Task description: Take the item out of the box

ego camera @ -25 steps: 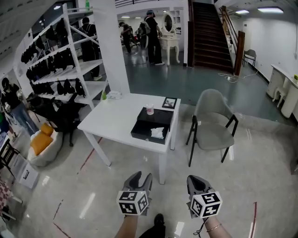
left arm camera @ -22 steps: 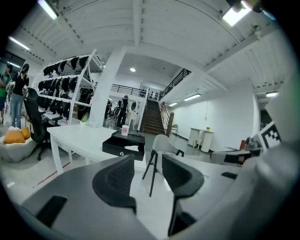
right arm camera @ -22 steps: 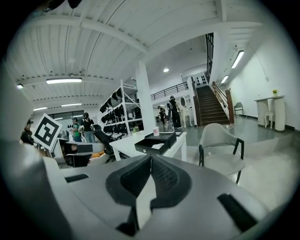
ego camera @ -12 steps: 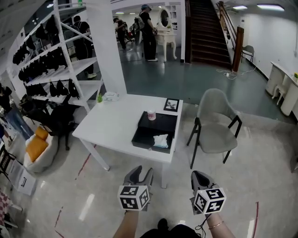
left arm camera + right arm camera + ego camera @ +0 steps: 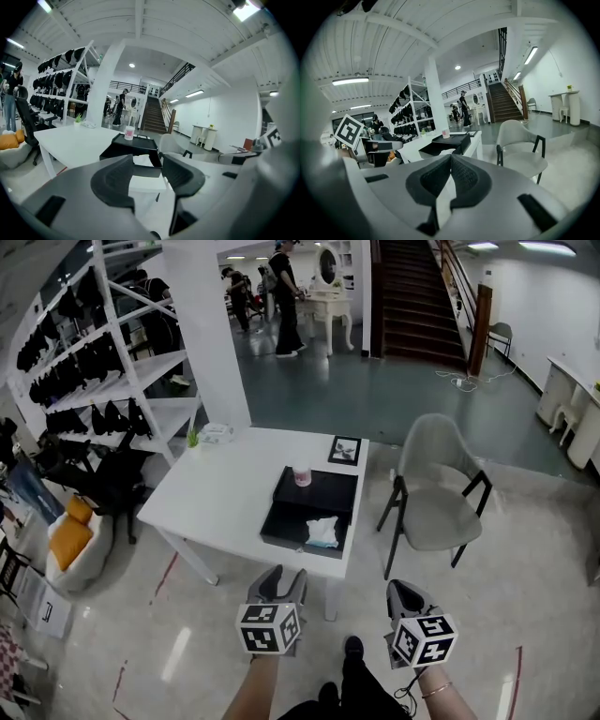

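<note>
1. The person has come closer to the white surface point(image 5: 220, 488). Against a second ago, it and the black box point(image 5: 317, 491) sit lower and larger in the head view. Both tools now hang just short of its near edge, with only bare floor beneath them.
2. The left tool point(image 5: 281, 575) has just been opening its jaws. In the left gripper view they stand released, well apart, with nothing between them. The box shows beyond the gap, not in it.
3. The right tool point(image 5: 405, 590) is clenched on nothing. In the right gripper view its pads point(image 5: 465, 176) meet at the tips, and the box lies ahead and to its left.
4. The task's thing, a crumpled white item point(image 5: 322, 532), lies in the near half of the open box, toward the surface's near right corner. Whether it is cloth or paper I cannot tell. It has kept its place in the box through the approach. A pink cup point(image 5: 302, 474) stands at the box's far end, and a grey chair point(image 5: 433, 486) is just beside the surface on the right.
5. My reading is that this is still the approach and nothing has been lifted out. The widening left jaws suggest that tool is being readied for the pick. It has yet to pass over the box's near wall and come down on a raised fold of the item.
</note>
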A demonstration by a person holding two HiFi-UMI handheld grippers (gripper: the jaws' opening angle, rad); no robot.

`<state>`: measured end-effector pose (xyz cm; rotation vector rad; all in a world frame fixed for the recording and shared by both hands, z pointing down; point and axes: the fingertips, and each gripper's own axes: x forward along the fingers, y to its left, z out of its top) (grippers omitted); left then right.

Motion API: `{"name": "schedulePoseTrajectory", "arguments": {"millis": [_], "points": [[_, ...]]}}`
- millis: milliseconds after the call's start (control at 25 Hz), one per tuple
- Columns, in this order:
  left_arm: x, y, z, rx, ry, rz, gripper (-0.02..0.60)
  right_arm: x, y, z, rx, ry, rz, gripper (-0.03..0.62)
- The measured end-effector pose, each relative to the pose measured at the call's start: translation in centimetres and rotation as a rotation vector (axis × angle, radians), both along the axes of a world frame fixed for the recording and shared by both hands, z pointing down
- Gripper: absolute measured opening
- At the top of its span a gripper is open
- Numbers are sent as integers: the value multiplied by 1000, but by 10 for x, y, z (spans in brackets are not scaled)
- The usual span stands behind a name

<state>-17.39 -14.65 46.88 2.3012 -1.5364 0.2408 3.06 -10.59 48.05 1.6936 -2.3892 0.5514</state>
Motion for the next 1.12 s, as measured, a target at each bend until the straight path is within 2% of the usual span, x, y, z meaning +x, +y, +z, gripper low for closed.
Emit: {"name": "schedulePoseTrajectory", "arguments": {"millis": [640, 1120], "points": [[16, -120, 15, -44, -41, -64, 200, 20, -134, 9, -15, -21, -69, 0], [39, -170, 37, -121, -76, -44, 233, 35, -186, 21, -42, -30, -103, 0]]}}
